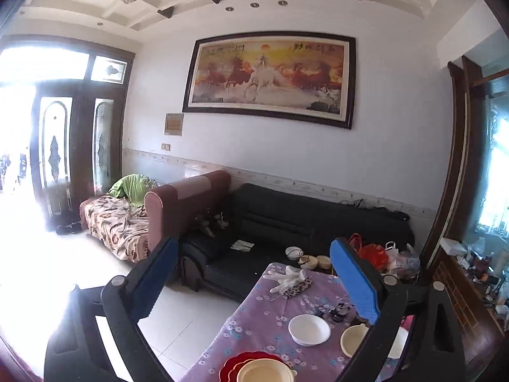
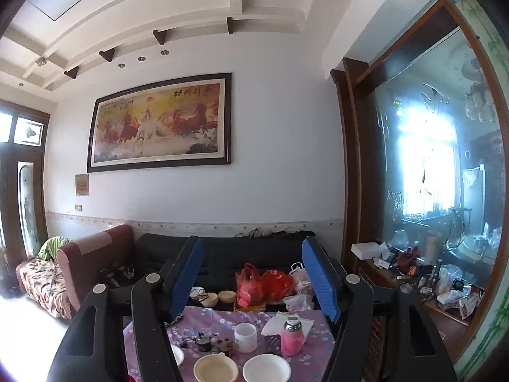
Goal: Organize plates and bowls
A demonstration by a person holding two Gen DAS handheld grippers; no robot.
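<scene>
A table under a purple flowered cloth [image 1: 254, 315] [image 2: 313, 358] lies low in both views. On it stand a white bowl [image 1: 309, 329] [image 2: 266, 371] and a cream bowl [image 1: 353, 340] [image 2: 215, 368], side by side. A red scalloped plate [image 1: 230, 364] at the near edge carries another cream bowl [image 1: 264, 371]. A further white dish [image 2: 177, 355] peeks out behind my right gripper's left finger. My left gripper [image 1: 254, 275] is open, held high above the table with nothing between its blue pads. My right gripper [image 2: 253, 278] is open too, also well above the dishes.
White gloves [image 1: 288, 276], a small dark gadget [image 2: 203, 342], a white jar [image 2: 245, 337] and a pink bottle [image 2: 292, 337] sit on the far part of the table. Red plastic bags [image 2: 265, 283] lie on a black sofa [image 1: 286, 219] behind. A cluttered cabinet [image 2: 423, 273] stands right.
</scene>
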